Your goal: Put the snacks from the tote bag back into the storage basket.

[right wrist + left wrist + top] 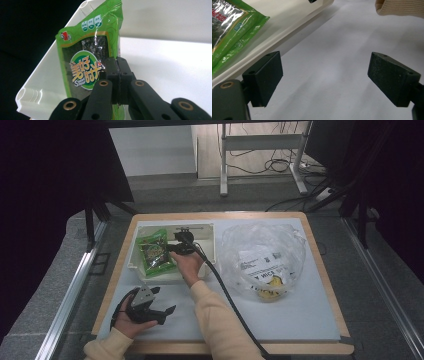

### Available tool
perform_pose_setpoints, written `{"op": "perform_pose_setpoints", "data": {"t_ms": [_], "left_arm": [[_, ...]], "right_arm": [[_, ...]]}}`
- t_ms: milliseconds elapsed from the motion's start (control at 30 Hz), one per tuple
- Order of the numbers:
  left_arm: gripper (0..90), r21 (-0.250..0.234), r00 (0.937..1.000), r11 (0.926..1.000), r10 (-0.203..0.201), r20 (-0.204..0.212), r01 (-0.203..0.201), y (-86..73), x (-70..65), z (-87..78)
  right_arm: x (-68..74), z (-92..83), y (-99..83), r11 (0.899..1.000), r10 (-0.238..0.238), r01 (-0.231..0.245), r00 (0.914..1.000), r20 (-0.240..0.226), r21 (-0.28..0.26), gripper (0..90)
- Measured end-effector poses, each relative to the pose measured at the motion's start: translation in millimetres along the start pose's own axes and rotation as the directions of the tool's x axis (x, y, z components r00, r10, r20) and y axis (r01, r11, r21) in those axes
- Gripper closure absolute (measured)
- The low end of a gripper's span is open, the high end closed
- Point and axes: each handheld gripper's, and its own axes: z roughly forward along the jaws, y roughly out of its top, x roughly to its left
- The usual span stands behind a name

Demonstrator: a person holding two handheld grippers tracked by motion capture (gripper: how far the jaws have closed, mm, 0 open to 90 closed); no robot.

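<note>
At the near edge of the table (310, 320), toward 7 o'clock in the high view, the left gripper (159, 312) lies in the person's upturned left hand (126, 321), pointing toward 3 o'clock. In the left gripper view its jaws stand wide apart with nothing but bare white table surface between them. Farther in, at 12 o'clock from that hand, the right gripper (170, 248) reaches over the white tray (210, 251), gripped by the right hand (189, 266), with its cable (227, 295) trailing back toward 5 o'clock. In the right gripper view its jaws are pressed fully together on the right-hand edge of the snack packet (87, 60), which hangs upright from them against the tray wall. The snack packet is a flat, glossy green pouch with a crimped top seal, a gold-bordered clear window showing dark contents, a round green logo with orange and white lettering, and three small white icons near the top. In the high view it occupies the left half of the tray, tilted. At 3 o'clock from the tray, well apart, rests a crumpled clear plastic bag (260, 252) with printed labels and something yellow inside.
</note>
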Motion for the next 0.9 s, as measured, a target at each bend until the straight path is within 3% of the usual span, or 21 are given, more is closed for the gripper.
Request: {"op": "perform_pose_setpoints", "data": {"t_ms": [267,333,367,500,700,900], "left_arm": [[12.7,0.000,1.0000,1.0000,0.002,0.001,-0.002,0.0,-0.1,-0.1],[12.6,0.001,1.0000,1.0000,0.001,0.002,-0.001,0.0,0.4,-0.2],[12.7,0.001,1.0000,1.0000,-0.002,0.003,0.002,-0.1,0.3,-0.1],[12.8,0.001,1.0000,1.0000,0.000,0.005,0.000,-0.1,-0.1,-0.1],[12.8,0.004,1.0000,1.0000,0.001,0.002,-0.001,-0.1,0.2,0.1],[12.7,0.007,1.0000,1.0000,0.003,0.000,-0.003,-0.2,0.0,0.4]], "right_arm": [[-4.1,6.9,-1.2,1.000,0.018,-0.018,0.9994,0.028,-0.006,89.2],[-4.3,8.8,-2.5,1.000,0.009,-0.010,0.9994,0.034,0.008,81.7],[-4.0,9.3,-2.8,1.000,-0.001,0.000,0.9993,0.038,0.014,74.4],[-1.6,5.3,-1.2,0.999,-0.039,0.038,0.9987,0.034,0.036,64.0],[4.5,-7.0,2.9,0.995,-0.089,0.090,0.9959,-0.011,0.039,54.3],[14.8,-24.1,7.0,0.981,-0.190,0.191,0.9809,-0.043,0.036,45.6]]}}
